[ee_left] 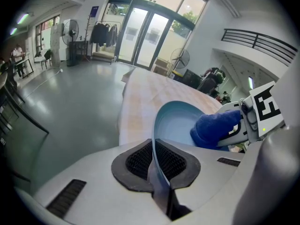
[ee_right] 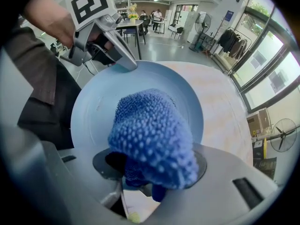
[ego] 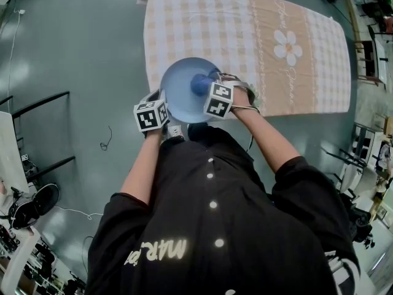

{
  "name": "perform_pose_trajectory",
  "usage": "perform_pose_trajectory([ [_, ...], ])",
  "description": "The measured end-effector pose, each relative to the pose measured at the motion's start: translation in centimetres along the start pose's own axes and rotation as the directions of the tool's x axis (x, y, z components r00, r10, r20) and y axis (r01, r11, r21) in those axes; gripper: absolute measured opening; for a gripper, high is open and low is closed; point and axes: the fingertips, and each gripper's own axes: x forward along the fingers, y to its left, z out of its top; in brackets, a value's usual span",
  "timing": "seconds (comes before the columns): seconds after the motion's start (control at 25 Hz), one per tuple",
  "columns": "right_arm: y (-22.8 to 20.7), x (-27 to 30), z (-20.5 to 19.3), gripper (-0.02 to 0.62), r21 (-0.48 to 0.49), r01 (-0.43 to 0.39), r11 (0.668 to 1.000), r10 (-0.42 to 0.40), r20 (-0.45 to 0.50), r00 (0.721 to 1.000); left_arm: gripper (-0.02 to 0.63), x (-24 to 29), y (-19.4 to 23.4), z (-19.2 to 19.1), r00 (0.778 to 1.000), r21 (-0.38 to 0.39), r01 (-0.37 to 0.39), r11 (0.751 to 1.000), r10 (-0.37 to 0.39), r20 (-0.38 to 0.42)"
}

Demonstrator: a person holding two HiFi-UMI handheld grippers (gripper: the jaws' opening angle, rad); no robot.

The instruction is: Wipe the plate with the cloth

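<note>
Left gripper [ee_left: 157, 163] tilted down, fingers [ee_left: 136, 161] clamped on plate [ee_left: 176, 121] rim, right gripper [ee_right: 145, 184] clutching cloth [ee_right: 152, 135].

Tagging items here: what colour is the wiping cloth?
Bright blue nubby cloth, clearest in the right gripper view.

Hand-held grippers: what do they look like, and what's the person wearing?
The left hand-held gripper and right hand-held gripper are smooth light grey, with dark pads and a white cube with black square markers. The person wears a black short-sleeved shirt.

The black shirt [ego: 209, 226] bears pale letters "MAR"; script on the towel [ego: 202, 23] is unreadable
</note>
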Motion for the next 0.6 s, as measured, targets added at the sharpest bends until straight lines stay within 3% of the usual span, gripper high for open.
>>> perform_pose_trajectory([
  [0.4,1.8,-0.7,5.7,0.202,0.136,-0.057,0.989,0.027,0.213,0.977,0.032,0.1,0.1,-0.1,1.0,-0.05,0.008,0.999,-0.008,0.001],
  [0.6,3.0,-0.4,7.8,0.201,0.132,-0.087,0.987,0.052,0.249,0.967,0.031,0.0,0.0,0.0,1.0,-0.074,0.014,0.997,-0.014,0.005],
])
